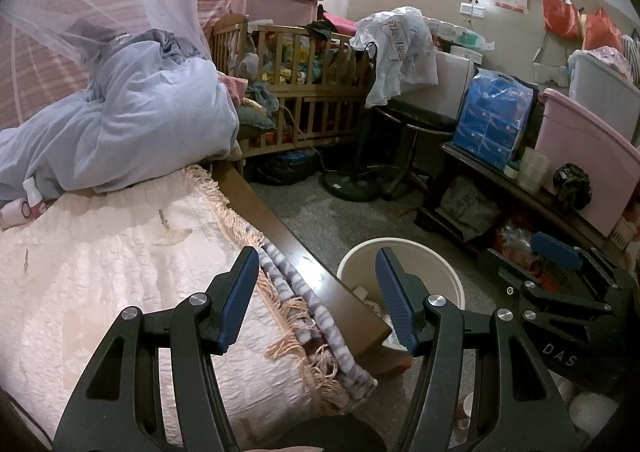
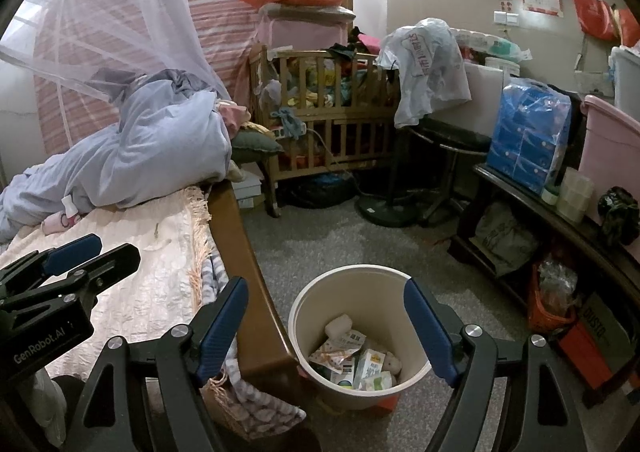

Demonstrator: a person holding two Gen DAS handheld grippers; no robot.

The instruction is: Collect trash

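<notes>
Bedroom floor holds bin (image 2: 362, 336) beside bed frame (image 2: 244, 272), wooden crib (image 2: 324, 112) behind.

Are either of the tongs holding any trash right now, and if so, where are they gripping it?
Nothing is held. The left tongs and right tongs are both open and empty, above the trash bin.

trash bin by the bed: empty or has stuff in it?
Partly filled. The right wrist view looks down into the upright cream trash bin: cartons and wrappers cover its bottom, well below the rim.
</notes>
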